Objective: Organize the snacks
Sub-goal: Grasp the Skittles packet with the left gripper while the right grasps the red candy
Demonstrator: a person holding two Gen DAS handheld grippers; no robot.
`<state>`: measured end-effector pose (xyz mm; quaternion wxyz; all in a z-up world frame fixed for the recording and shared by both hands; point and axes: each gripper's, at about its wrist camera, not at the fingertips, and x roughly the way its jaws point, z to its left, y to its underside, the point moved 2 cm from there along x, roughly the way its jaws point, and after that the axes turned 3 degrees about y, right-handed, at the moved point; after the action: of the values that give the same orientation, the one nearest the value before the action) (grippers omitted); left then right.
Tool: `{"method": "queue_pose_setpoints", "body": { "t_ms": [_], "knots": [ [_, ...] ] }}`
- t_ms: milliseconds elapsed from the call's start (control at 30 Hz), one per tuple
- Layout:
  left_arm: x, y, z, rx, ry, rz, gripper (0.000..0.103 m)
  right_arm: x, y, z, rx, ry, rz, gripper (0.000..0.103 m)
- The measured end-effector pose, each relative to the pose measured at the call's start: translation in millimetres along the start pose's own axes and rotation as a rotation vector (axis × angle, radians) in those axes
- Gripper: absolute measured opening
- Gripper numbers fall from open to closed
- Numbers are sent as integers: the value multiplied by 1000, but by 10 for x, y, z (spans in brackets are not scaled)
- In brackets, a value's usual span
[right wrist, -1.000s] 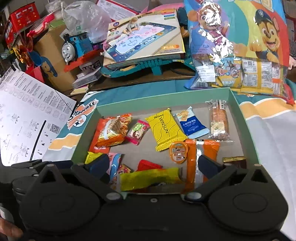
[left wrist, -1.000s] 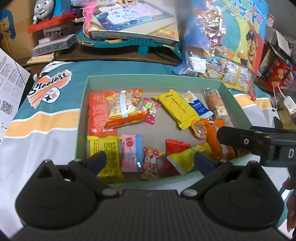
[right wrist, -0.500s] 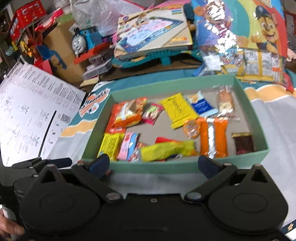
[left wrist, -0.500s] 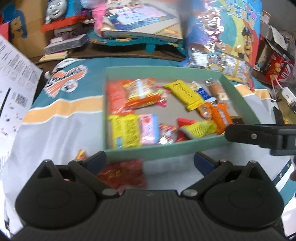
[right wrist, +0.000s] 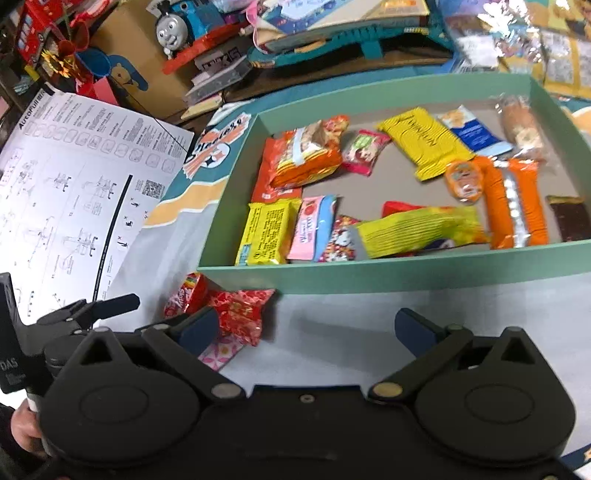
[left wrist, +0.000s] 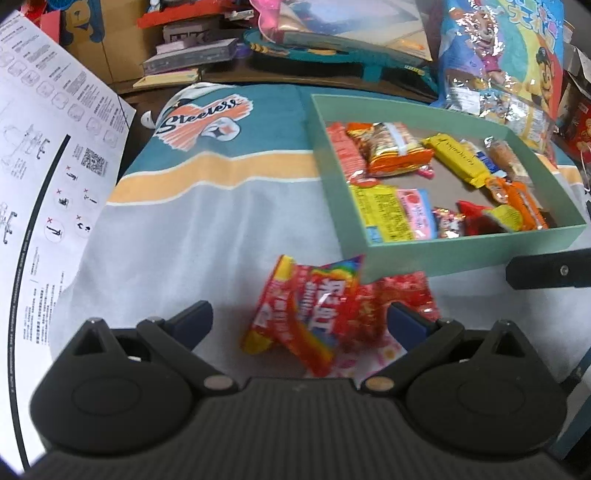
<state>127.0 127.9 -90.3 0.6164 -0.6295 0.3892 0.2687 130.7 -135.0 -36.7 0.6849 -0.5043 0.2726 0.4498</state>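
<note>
A green box (left wrist: 461, 254) (right wrist: 406, 273) holds several snack packets, among them a yellow bar (right wrist: 424, 142) and an orange pack (right wrist: 515, 203). Outside its near left corner, a red rainbow candy bag (left wrist: 310, 310) (right wrist: 188, 293) lies on the cloth beside a red patterned packet (left wrist: 402, 299) (right wrist: 240, 310) and a pink flowered packet (right wrist: 218, 354). My left gripper (left wrist: 299, 319) is open, its fingers either side of the red bag and apart from it. My right gripper (right wrist: 306, 326) is open over bare cloth, its left finger in front of the red packets.
A printed instruction sheet (left wrist: 40, 177) (right wrist: 70, 192) lies at the left. Toys, boxes and a train (right wrist: 184, 26) crowd the back, with a large cartoon snack bag (left wrist: 506, 55) behind the box. A striped cloth (left wrist: 207, 206) covers the table.
Both grippers have pulled back and swung left from over the box, bringing the loose red packets on the cloth near the box's corner into view. Both stay open.
</note>
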Motion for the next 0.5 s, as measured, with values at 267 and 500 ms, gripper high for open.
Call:
{"method": "queue_pose_setpoints", "body": {
  "t_ms": [267,500],
  "knots": [
    [241,-26,47,65,45,38,68,440,-81,314,11,-16,68,68],
    [309,63,-26,83,124,61,49,727,-103,560,-24,-37,109,47]
  ]
}}
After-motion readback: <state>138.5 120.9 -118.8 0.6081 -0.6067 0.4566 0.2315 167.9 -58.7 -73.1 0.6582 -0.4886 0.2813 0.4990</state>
